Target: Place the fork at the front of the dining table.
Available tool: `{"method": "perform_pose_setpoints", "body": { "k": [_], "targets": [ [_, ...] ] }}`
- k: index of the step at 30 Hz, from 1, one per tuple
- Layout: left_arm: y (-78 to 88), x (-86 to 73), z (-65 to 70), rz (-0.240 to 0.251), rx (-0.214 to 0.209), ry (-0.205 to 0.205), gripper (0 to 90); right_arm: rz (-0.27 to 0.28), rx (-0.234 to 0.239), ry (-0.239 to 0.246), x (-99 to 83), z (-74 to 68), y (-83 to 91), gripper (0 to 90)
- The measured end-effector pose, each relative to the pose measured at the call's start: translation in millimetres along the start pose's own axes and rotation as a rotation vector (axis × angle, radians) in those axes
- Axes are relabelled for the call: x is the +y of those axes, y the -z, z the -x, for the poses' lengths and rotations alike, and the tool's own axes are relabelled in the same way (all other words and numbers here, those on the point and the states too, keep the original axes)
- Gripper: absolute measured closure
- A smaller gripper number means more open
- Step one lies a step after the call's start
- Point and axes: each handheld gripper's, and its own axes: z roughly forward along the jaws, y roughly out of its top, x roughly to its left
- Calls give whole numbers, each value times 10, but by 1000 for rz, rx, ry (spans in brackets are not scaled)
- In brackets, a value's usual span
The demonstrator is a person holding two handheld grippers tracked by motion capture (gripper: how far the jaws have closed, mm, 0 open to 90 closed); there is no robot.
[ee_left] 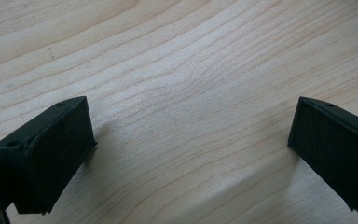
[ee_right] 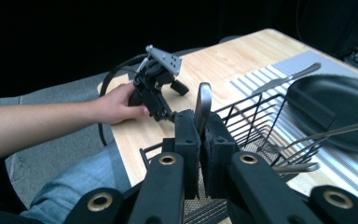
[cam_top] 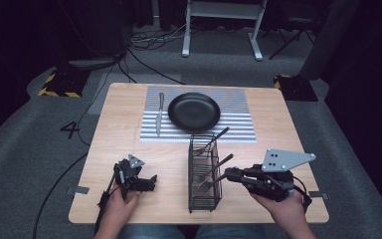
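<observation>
Right gripper view puts us right behind the right gripper (ee_right: pixel 202 126), and its two black pads are clamped tight on the flat handle of a piece of cutlery (ee_right: pixel 203 105), which sticks straight up between them. Which kind of utensil it is, I cannot tell from here, as the working end is hidden below the pads. Just beyond sits the black wire cutlery basket (ee_right: pixel 256 122), with two more metal handles leaning out of it toward the right. In the high view the right gripper (cam_top: pixel 230 173) reaches in from the right to the basket (cam_top: pixel 203 172), which stands on the near half of the wooden worktop (cam_top: pixel 288 149), the gripped piece (cam_top: pixel 214 181) at the basket's right edge; two other utensils lean in the basket with dark handles slanting up and to the right.

Over on the near left, the left gripper (cam_top: pixel 152 178) rests low on the worktop in the person's hand, and the left gripper view shows its jaws spread wide with nothing but bare wood grain between them.

Farther back, a striped placemat (cam_top: pixel 238 130) carries a black plate (cam_top: pixel 194 112), with a table knife (cam_top: pixel 159 114) lying just left of the plate, apart from it.
</observation>
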Motion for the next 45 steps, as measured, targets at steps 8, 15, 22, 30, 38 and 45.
{"method": "perform_pose_setpoints", "body": {
  "k": [8, 15, 22, 30, 38, 45],
  "targets": [
    [0, 0, 0, 0, 0, 0, 3, 41, 16, -13, 99, 43, 225, 861],
    [0, 0, 0, 0, 0, 0, 3, 55, -24, 12, 242, 65, 454, 860],
    [0, -1, 2, 0, -1, 3, 3, 94, -54, -1, 206, 92, 612, 861],
    [0, 0, 0, 0, 1, -1, 3, 115, -110, -28, 159, 190, 815, 860],
    [0, 0, 0, 0, 0, 0, 3, 100, -156, -55, 92, 290, 895, 861],
    [0, 0, 0, 0, 1, 0, 3, 67, -280, -81, -19, 534, 930, 860]
  ]
}}
